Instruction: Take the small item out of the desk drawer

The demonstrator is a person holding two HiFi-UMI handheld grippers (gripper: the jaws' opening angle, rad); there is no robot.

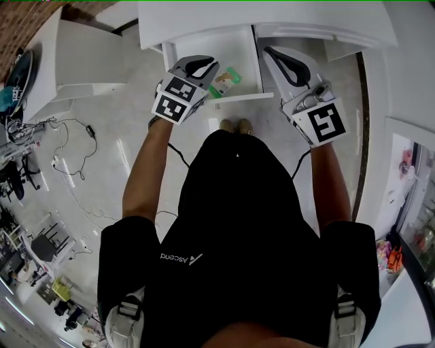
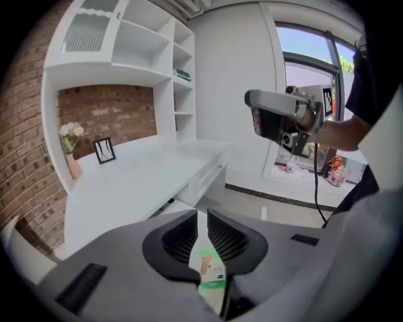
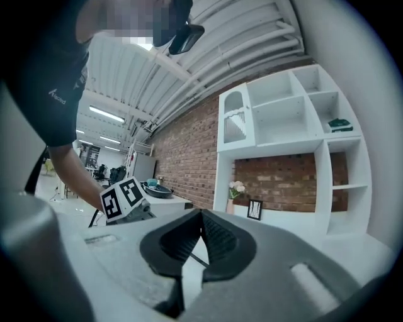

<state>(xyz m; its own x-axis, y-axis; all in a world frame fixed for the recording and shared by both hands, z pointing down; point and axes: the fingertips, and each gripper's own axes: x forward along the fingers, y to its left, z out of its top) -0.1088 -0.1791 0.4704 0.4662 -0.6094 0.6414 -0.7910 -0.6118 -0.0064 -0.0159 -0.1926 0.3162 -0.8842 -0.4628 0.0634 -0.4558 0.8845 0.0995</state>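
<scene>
A small green-and-white packet (image 1: 225,81) sticks out beside my left gripper (image 1: 202,65), above the front of the open white desk drawer (image 1: 204,41). In the left gripper view the packet (image 2: 211,275) sits low between the nearly closed jaws of the left gripper (image 2: 203,217), which hold it. My right gripper (image 1: 277,56) hovers at the drawer's right edge. In its own view the right gripper (image 3: 201,217) has its jaw tips together with nothing between them.
The white desk top (image 1: 272,17) runs along the top of the head view. Cables (image 1: 75,156) lie on the floor at left. A white shelf unit (image 2: 126,50), a vase of flowers (image 2: 70,135) and a picture frame (image 2: 104,151) stand on another desk.
</scene>
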